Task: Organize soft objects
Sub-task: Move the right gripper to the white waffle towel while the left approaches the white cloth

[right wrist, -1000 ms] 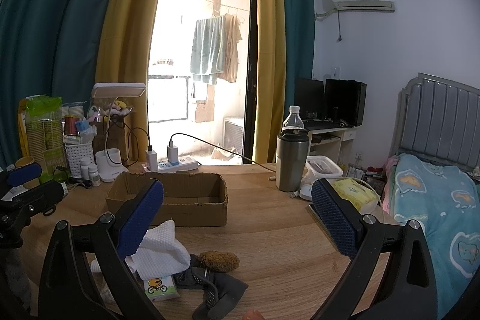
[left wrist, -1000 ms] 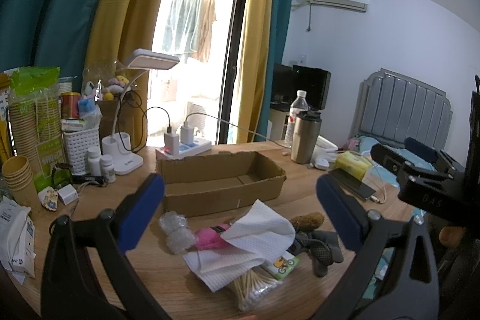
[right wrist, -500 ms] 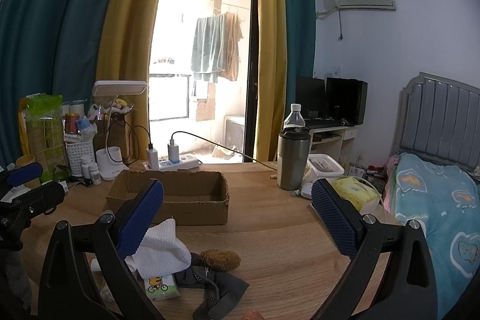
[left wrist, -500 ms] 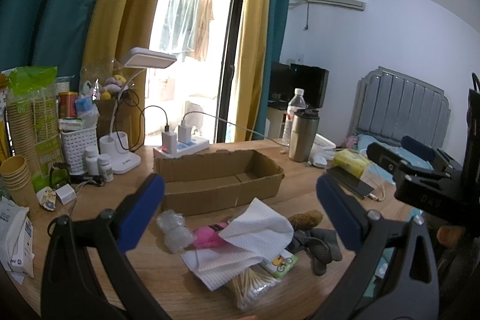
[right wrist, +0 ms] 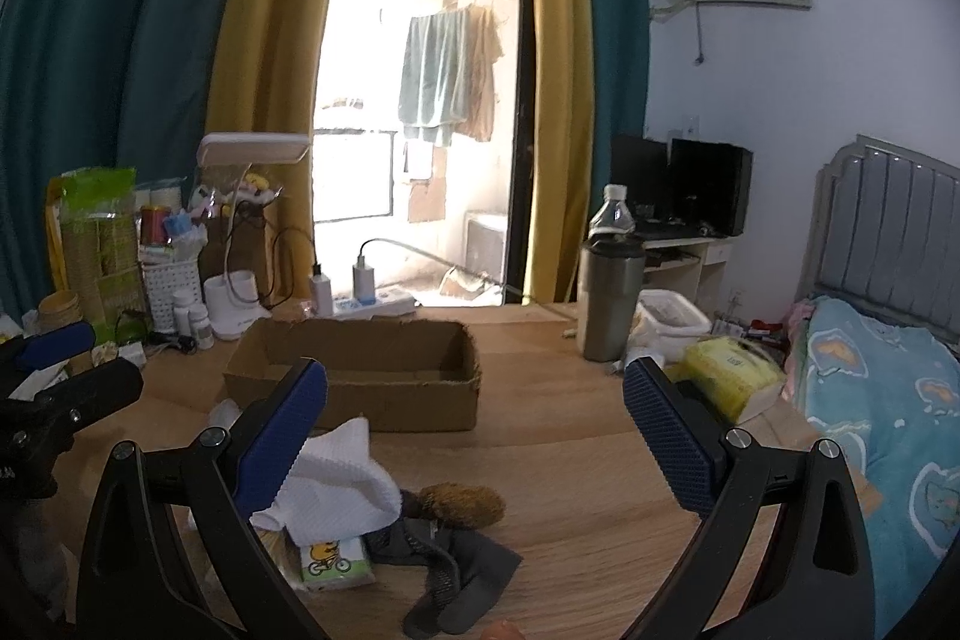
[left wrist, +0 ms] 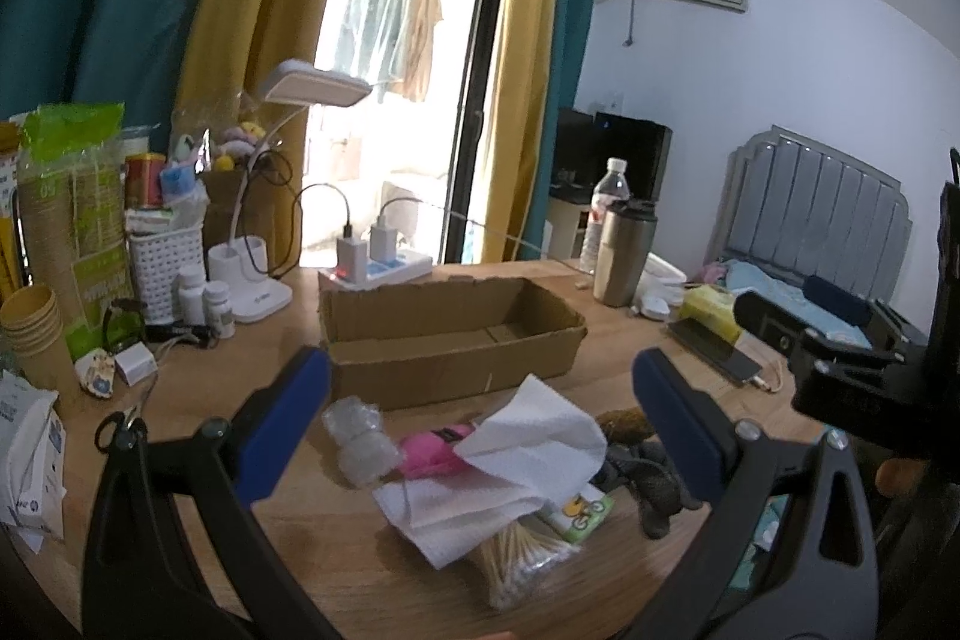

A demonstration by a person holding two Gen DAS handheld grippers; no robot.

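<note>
A pile of soft things lies on the wooden table in front of an empty cardboard box [left wrist: 450, 334] [right wrist: 360, 376]: a white paper towel [left wrist: 516, 466] [right wrist: 336, 478], a pink item [left wrist: 429, 454], a clear bubble-wrap wad [left wrist: 360, 436], a bag of cotton swabs [left wrist: 522, 556], a tissue pack [left wrist: 579, 511] [right wrist: 333, 559], grey socks [left wrist: 648, 484] [right wrist: 456, 568] and a brown fuzzy piece [right wrist: 462, 505]. My left gripper [left wrist: 480, 424] is open above the pile. My right gripper [right wrist: 474, 436] is open and empty, to the right of the pile.
A desk lamp [left wrist: 312, 91], power strip [left wrist: 384, 268], white basket [left wrist: 165, 268], paper cups [left wrist: 30, 334] and pill bottles [left wrist: 204, 301] crowd the left. A steel tumbler [right wrist: 609, 301], water bottle [right wrist: 612, 217] and yellow packet [right wrist: 729, 370] stand right. A bed [right wrist: 888, 430] lies beyond.
Both grippers have moved slightly forward toward the pile and box. Both stay open and nothing on the table has moved.
</note>
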